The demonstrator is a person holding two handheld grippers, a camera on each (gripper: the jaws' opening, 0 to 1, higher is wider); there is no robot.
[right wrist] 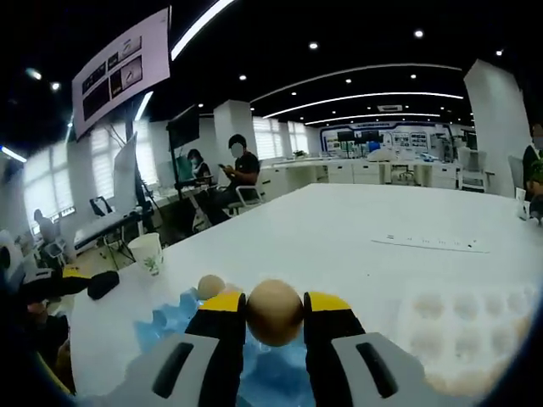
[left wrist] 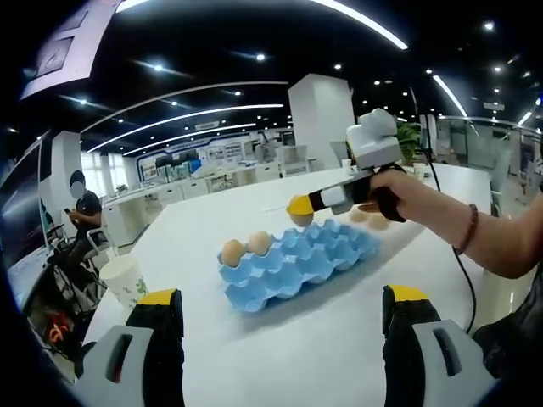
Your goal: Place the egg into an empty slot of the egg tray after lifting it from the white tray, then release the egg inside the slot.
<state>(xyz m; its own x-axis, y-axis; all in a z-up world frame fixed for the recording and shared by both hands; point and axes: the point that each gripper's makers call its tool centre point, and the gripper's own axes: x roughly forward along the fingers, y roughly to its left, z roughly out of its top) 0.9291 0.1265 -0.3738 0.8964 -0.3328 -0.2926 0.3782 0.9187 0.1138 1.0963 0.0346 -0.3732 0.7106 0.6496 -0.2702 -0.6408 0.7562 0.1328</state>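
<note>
- Egg (right wrist: 274,311) clamped between the right hand-held gripper (right wrist: 276,315) jaws, just above the blue egg tray (left wrist: 297,263); long axis unclear.
- Left hand-held gripper (left wrist: 280,307) spread wide, holding nothing, well short of the tray.
- Two eggs (left wrist: 246,248) sit at the tray's left end; other slots open.
- White tray (right wrist: 462,326) to the right; surface (left wrist: 339,339) bare around.

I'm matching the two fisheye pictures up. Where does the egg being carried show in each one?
Left gripper view: the tan egg sits right of centre, pinched at the right gripper's yellow tips above the blue egg tray's far edge.
Right gripper view: it sits low centre, between the fingers.
Shared landmark: the white paper cup.
</note>
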